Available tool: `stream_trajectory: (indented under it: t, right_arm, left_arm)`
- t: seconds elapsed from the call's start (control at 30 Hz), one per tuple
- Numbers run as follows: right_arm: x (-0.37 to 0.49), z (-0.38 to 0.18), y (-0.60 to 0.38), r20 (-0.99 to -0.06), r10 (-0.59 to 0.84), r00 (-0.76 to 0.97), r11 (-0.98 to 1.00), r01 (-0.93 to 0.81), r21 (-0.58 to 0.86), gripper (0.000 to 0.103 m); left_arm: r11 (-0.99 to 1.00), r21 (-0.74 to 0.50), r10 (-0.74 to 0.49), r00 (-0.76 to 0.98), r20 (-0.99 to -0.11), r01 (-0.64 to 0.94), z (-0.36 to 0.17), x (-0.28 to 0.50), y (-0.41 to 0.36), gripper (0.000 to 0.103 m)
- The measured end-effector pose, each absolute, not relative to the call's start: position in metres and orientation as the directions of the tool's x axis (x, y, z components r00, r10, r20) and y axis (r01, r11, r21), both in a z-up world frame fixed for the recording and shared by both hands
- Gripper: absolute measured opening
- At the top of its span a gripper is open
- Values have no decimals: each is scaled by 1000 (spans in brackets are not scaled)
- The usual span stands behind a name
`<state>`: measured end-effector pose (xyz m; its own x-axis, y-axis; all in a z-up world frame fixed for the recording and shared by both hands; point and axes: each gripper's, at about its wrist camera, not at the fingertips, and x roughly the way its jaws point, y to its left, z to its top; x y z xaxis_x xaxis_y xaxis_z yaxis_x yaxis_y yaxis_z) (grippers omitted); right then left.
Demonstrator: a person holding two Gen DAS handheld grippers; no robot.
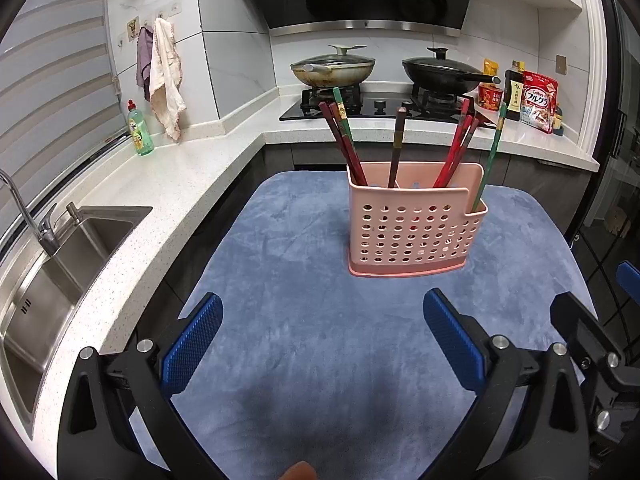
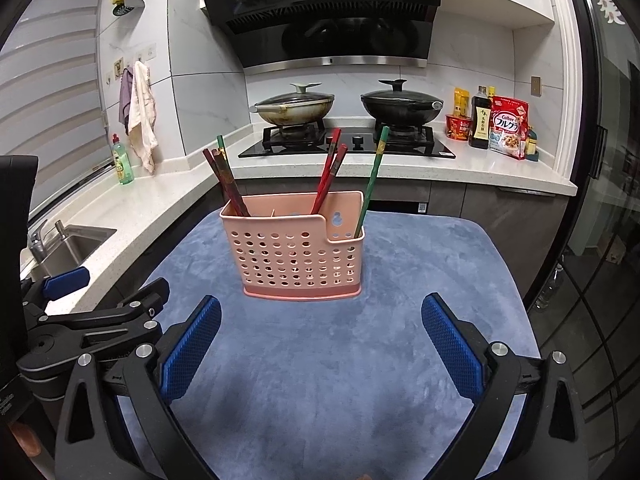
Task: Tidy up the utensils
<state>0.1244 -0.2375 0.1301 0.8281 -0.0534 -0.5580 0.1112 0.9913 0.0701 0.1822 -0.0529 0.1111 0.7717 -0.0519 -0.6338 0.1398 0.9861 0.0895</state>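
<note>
A pink perforated utensil holder (image 1: 414, 232) (image 2: 298, 256) stands upright on a blue-grey cloth (image 1: 320, 360) (image 2: 320, 380). Several red, brown and green chopsticks (image 1: 348, 148) (image 2: 228, 180) stand in it; one green chopstick (image 1: 490, 160) (image 2: 370, 184) leans in the small front-right pocket. My left gripper (image 1: 322, 328) is open and empty, short of the holder. My right gripper (image 2: 320, 328) is open and empty, also short of it. The left gripper's fingers (image 2: 66, 280) show at the left of the right wrist view.
A steel sink (image 1: 60, 272) and tap sit in the white counter at left. A green dish-soap bottle (image 1: 140, 130) stands by hanging towels. Two lidded pans (image 1: 332, 66) (image 1: 444, 68) sit on the hob behind. Sauce bottle and cereal bag (image 1: 538, 100) stand at right.
</note>
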Motion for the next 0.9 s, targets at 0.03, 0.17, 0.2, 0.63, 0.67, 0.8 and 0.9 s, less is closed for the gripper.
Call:
stream_trajectory:
  t: [0.03, 0.17, 0.2, 0.63, 0.67, 0.8, 0.9]
  right_arm:
    - [125, 129, -237, -558, -53, 828, 991, 112, 71, 97]
    - [127, 126, -237, -566, -51, 823, 991, 112, 73, 97]
    - [128, 126, -237, -567, -51, 822, 991, 112, 73, 97]
    - [134, 121, -238, -578, -50, 814, 991, 114, 75, 97]
    - [135, 120, -238, -579, -51, 814, 991, 115, 75, 97]
    - [135, 120, -238, -580, -51, 813, 990, 116, 75, 97]
    - [136, 118, -240, -583, -51, 811, 990, 117, 76, 97]
  left_arm:
    - [986, 90, -50, 773, -633, 138, 111, 182, -53, 96]
    - [987, 92, -45, 769, -638, 134, 108, 184, -53, 96]
    - [987, 92, -44, 768, -639, 133, 107, 185, -53, 96]
    - [988, 107, -20, 765, -644, 116, 101, 190, -55, 96]
    - [988, 108, -19, 765, -644, 115, 100, 190, -55, 96]
    - [987, 115, -14, 766, -643, 114, 99, 190, -56, 96]
    - [987, 114, -14, 764, -645, 114, 99, 190, -56, 96]
